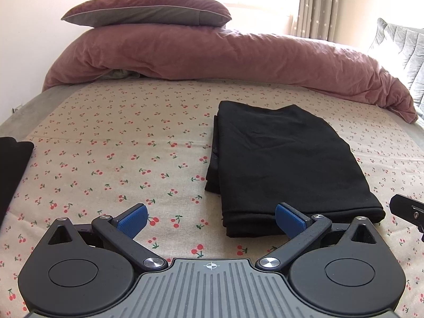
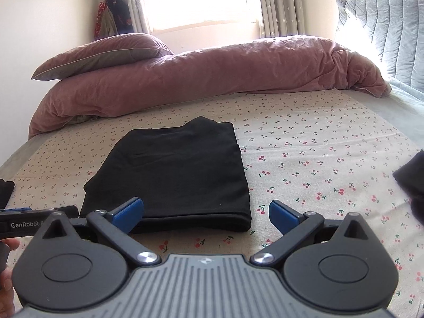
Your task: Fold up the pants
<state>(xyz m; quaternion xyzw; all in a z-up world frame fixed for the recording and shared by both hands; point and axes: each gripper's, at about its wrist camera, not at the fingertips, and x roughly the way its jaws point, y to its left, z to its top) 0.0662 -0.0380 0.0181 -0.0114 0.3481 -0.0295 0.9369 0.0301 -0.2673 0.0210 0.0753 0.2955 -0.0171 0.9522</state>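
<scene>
taking the black folded pants point(image 1: 288, 164) as the landmark and reading left to right: a dark piece of black cloth point(image 1: 12, 169) lies at the far left edge of the cherry-print bed sheet point(image 1: 111, 137), well apart from the pants; what it is cannot be told.

next comes the left gripper point(image 1: 210, 218), a black two-finger tool with blue pads, sitting just before the near-left corner of the pants. its fingers are spread wide and hold nothing; the right-hand pad point(image 1: 288, 218) overlaps the near folded edge, though contact cannot be confirmed.

the pants themselves lie flat in a compact rectangle in the middle of the sheet, layers stacked, with the fold edge facing the grippers. this looks like a finished or nearly finished fold, which would explain why both tools are empty.

the right gripper point(image 2: 205, 216) sits just before the near edge of the pants, toward its right end, also spread wide and empty, its left pad point(image 2: 128, 212) over the hem.

behind the pants, a mauve rumpled duvet point(image 1: 212, 61) and matching pillow point(image 1: 148, 8) are piled away, probably to leave folding room.
</scene>
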